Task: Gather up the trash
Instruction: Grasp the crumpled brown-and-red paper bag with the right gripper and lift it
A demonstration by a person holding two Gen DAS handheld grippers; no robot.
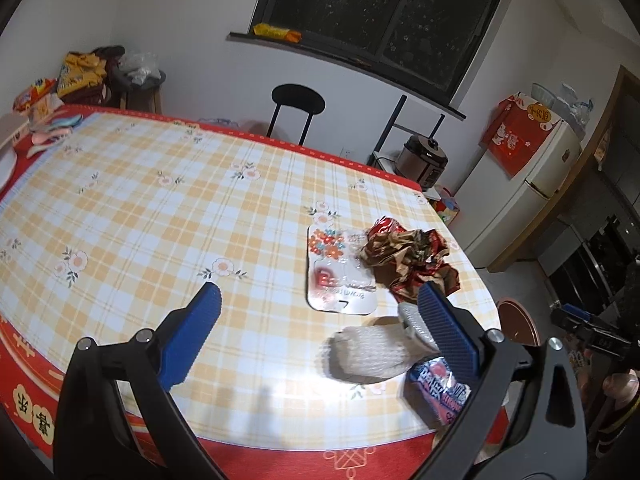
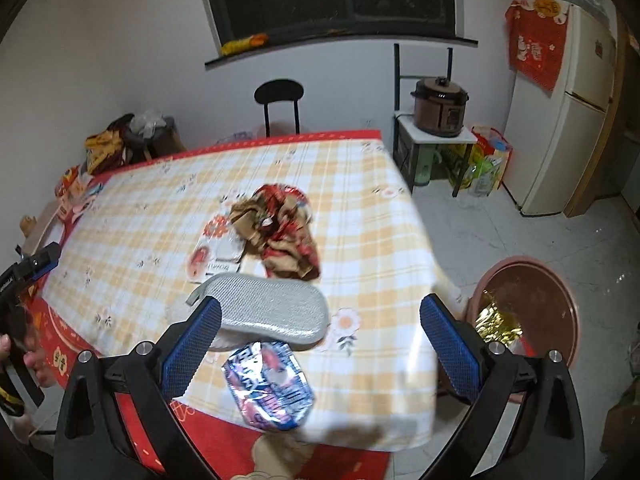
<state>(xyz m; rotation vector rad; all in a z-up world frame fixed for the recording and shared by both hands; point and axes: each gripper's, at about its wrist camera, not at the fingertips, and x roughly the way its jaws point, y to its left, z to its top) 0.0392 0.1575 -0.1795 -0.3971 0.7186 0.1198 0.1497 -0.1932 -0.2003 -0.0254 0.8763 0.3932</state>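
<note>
Trash lies at the right end of the checked table [image 1: 140,208]: a crumpled red-brown wrapper [image 1: 412,258] [image 2: 280,228] on a flat flowered card [image 1: 336,276] [image 2: 212,252], a white foam net sleeve [image 1: 368,354], a grey textured pad [image 2: 272,308] [image 1: 416,320], and a blue-pink snack wrapper [image 2: 268,388] [image 1: 440,392] at the table's near edge. My left gripper [image 1: 320,292] is open above the table, left of the pile, holding nothing. Over the grey pad and snack wrapper, my right gripper [image 2: 320,304] hovers open and empty.
A brown basin [image 2: 532,280] holding gold foil [image 2: 496,320] sits on the floor right of the table. A black chair [image 2: 278,100] stands behind the table, a cooker [image 2: 440,106] and fridge [image 2: 568,120] to the right. Packets [image 1: 48,96] crowd the far left corner.
</note>
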